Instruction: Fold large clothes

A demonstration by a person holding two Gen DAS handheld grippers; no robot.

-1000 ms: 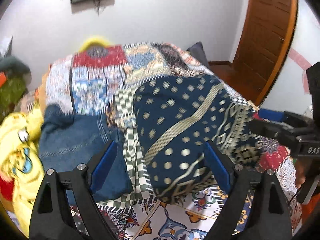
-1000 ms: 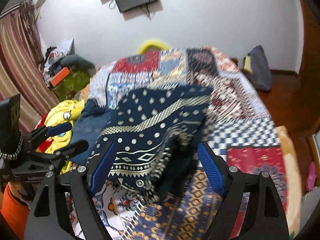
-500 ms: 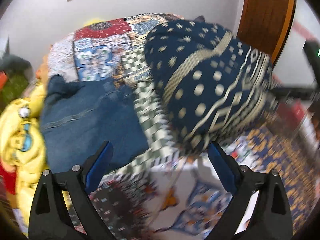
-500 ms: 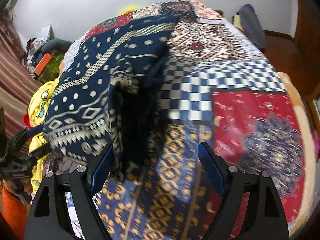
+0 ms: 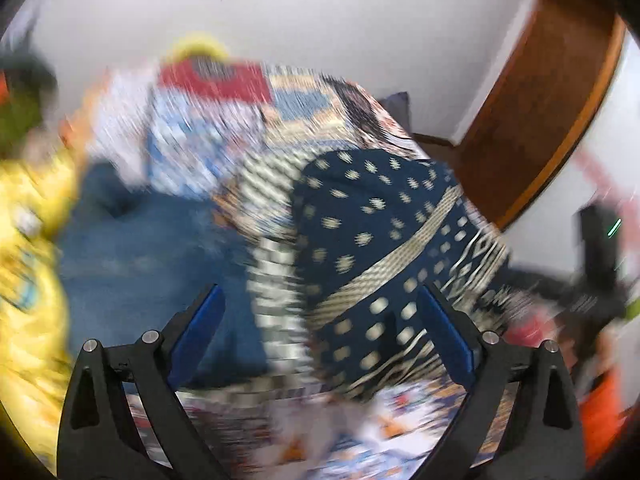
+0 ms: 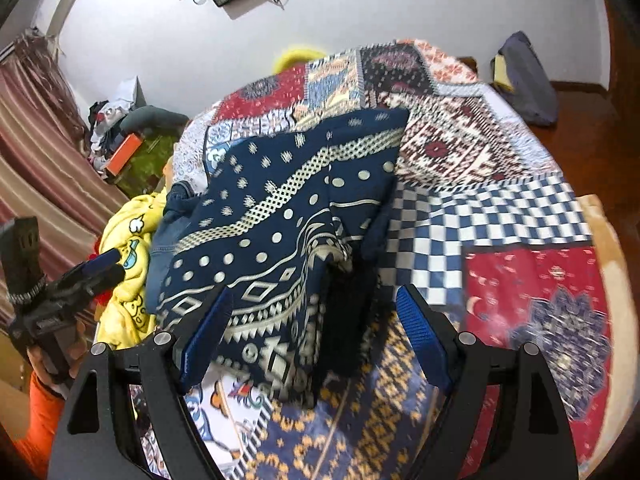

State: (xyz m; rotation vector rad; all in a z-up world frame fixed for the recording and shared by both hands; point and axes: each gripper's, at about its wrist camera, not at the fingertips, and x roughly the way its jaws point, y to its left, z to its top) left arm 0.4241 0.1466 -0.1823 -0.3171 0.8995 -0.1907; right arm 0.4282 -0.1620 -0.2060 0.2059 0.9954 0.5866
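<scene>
Left wrist view blurs the navy patterned cloth [image 5: 384, 256]; both tongs [image 5: 318, 328] [image 6: 312, 334] gape, unladen.

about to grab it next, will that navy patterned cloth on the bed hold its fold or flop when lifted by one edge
Probably floppy: the navy patterned cloth drapes in soft folds, its near edge hanging limp over the patchwork bedspread. Lifted by one edge, the fold would likely open. It looks thin, so probably light. Both the left gripper and the right gripper are open.
</scene>
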